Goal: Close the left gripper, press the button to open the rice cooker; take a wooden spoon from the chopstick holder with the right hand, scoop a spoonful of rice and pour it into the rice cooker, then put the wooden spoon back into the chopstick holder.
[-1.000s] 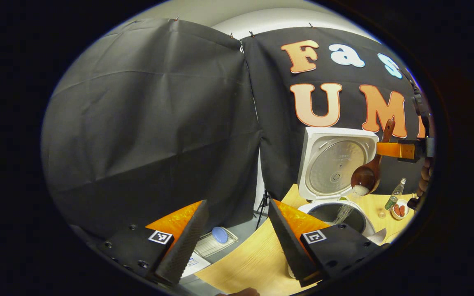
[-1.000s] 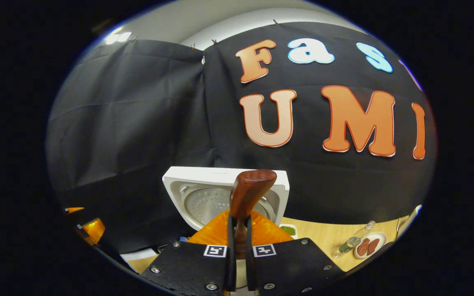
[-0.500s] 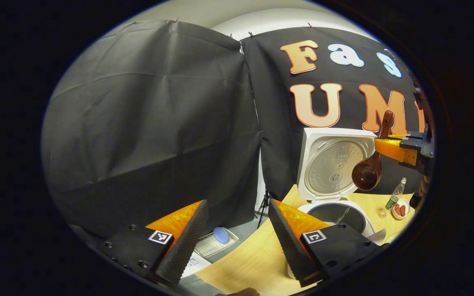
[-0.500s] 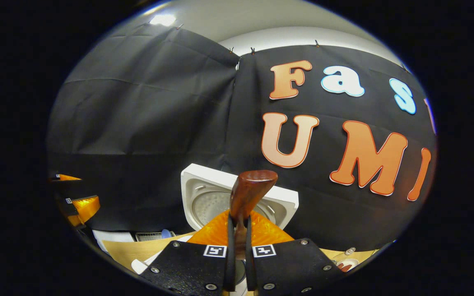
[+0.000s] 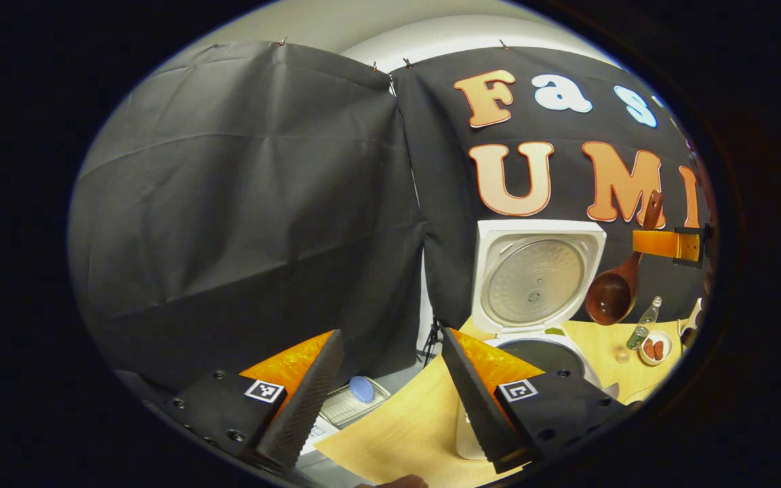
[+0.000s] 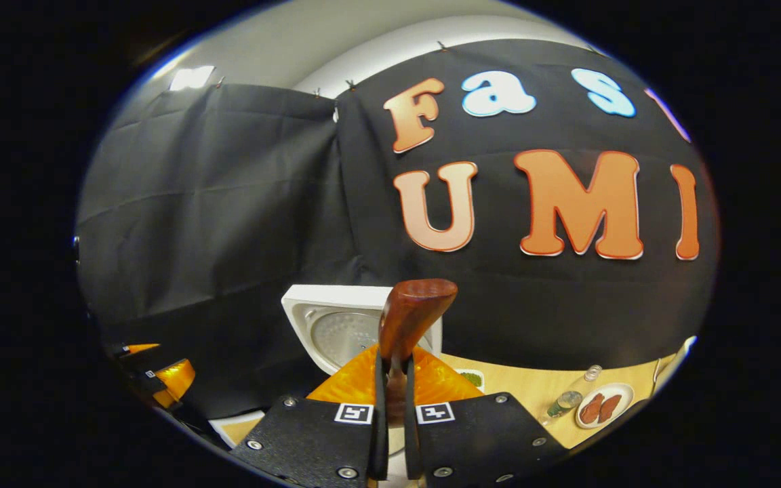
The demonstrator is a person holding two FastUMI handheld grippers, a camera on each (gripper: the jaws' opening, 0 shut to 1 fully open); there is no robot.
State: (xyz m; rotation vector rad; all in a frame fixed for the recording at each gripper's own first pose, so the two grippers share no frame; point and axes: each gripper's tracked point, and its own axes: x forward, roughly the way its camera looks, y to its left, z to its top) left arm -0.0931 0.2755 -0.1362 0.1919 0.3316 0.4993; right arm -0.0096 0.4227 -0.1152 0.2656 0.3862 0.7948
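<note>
Up close in the left gripper view, the left tool sits low with its two fingers spread wide apart and nothing between them, above the near edge of the pale wooden worktop. Beyond its right finger stands the white rice cooker, lid raised upright and showing a round metal inner plate, the dark pot open below. To the right of the lid hangs the wooden spoon, a dark reddish-brown ladle with a deep round bowl facing this camera and no rice visible in it. Its handle slants up through the right tool, which reaches in from the right edge. The spoon is well apart from the left tool, above the worktop beside the cooker. A small dish and a bottle stand behind.

Next, in the right gripper view, the right tool is clenched on the spoon's handle, both fingers pressing on it. The rounded, glossy handle end rises just above the fingers. Behind it is the cooker lid. The left tool shows far left.
</note>
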